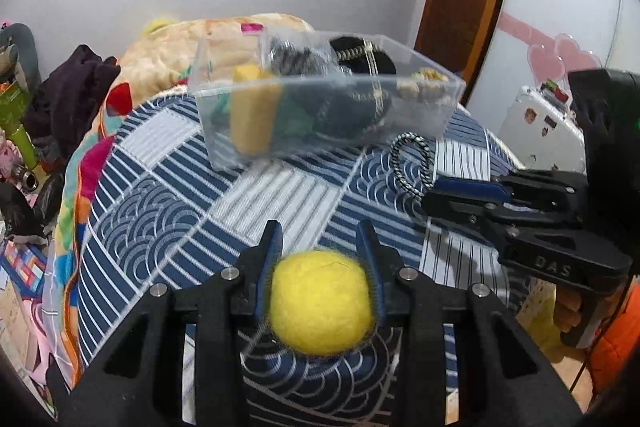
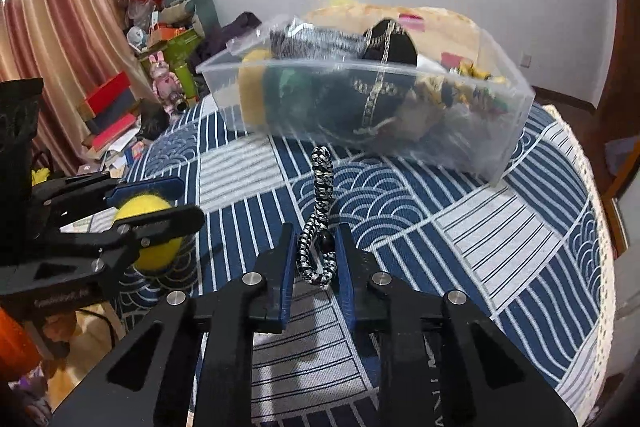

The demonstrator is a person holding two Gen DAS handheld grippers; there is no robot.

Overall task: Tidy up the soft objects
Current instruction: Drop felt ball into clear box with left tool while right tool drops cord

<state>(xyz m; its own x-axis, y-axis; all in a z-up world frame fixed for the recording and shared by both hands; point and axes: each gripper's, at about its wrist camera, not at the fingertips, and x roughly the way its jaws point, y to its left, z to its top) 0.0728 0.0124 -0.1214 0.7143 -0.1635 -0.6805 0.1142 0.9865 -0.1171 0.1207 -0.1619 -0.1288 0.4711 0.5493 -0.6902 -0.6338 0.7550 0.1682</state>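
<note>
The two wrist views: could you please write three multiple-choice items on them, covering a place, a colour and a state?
1. Where is the clear plastic box?
A. on the patterned bedcover
B. on the floor
C. in a hand

2. What colour is the felt ball?
A. red
B. yellow
C. white

3. How does the right gripper stand?
A. wide open, nothing in it
B. out of view
C. shut on the braided cord

Key: A, bedcover lies under it; B, yellow between the left gripper fingers; C, pads pinch the cord.

A clear bin [image 2: 508,131] is sitting toward the bed's [image 2: 500,227] far edge, a cord loop [image 2: 320,187] lying just before it.
</note>
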